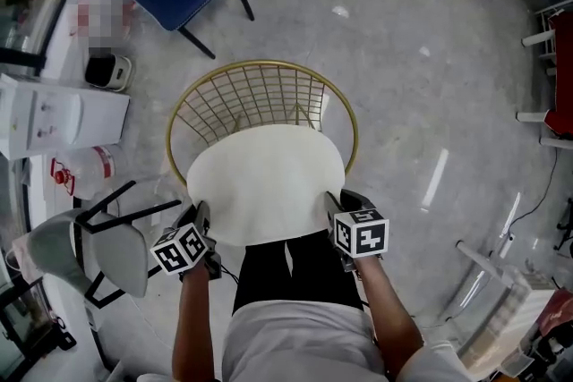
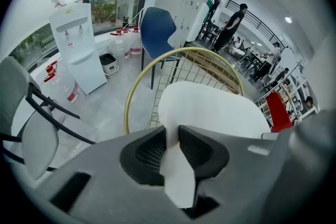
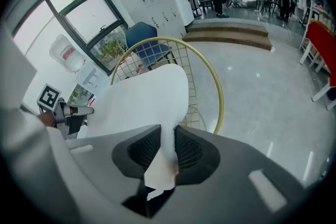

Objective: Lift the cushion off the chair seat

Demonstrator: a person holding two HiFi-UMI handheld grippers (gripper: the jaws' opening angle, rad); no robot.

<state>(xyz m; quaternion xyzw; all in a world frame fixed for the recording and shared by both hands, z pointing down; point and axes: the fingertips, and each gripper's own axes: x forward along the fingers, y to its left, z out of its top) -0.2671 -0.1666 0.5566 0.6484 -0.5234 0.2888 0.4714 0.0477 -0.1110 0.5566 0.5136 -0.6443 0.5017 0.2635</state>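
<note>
In the head view the round white cushion (image 1: 266, 183) hangs between the two grippers over the front half of the gold wire chair (image 1: 260, 67). Its near edge is drawn toward the person's dark trousers (image 1: 286, 268) and the wire back stands bare behind it. The left gripper (image 1: 199, 217) bites the cushion's left edge and the right gripper (image 1: 333, 203) bites its right edge, roughly level with each other. Judging by how the cushion covers the chair's front rim, it seems already clear of the seat, though its far edge may be resting on the wire. In the left gripper view, the left gripper (image 2: 172, 152) has its fingers (image 2: 202, 149) pinching a fold of the cushion (image 2: 210, 107), the cloth squeezed thin between the ribbed pads and spilling out below them. The chair's gold rim (image 2: 137, 86) curves behind, and a water dispenser (image 2: 79, 44) stands well apart on the floor. In the right gripper view, the right gripper (image 3: 168, 149) likewise has its fingers (image 3: 191, 152) clamped on a bunched edge of the cushion (image 3: 147, 99), with the chair rim (image 3: 218, 97) arching beyond. To finish the lift well, both hands should probably rise at one pace so the cushion stays flat and does not sag or twist. The pinch should stay firm, since only thin folds are held and could slip. The far edge should clear the wire back before any sideways move.
</note>
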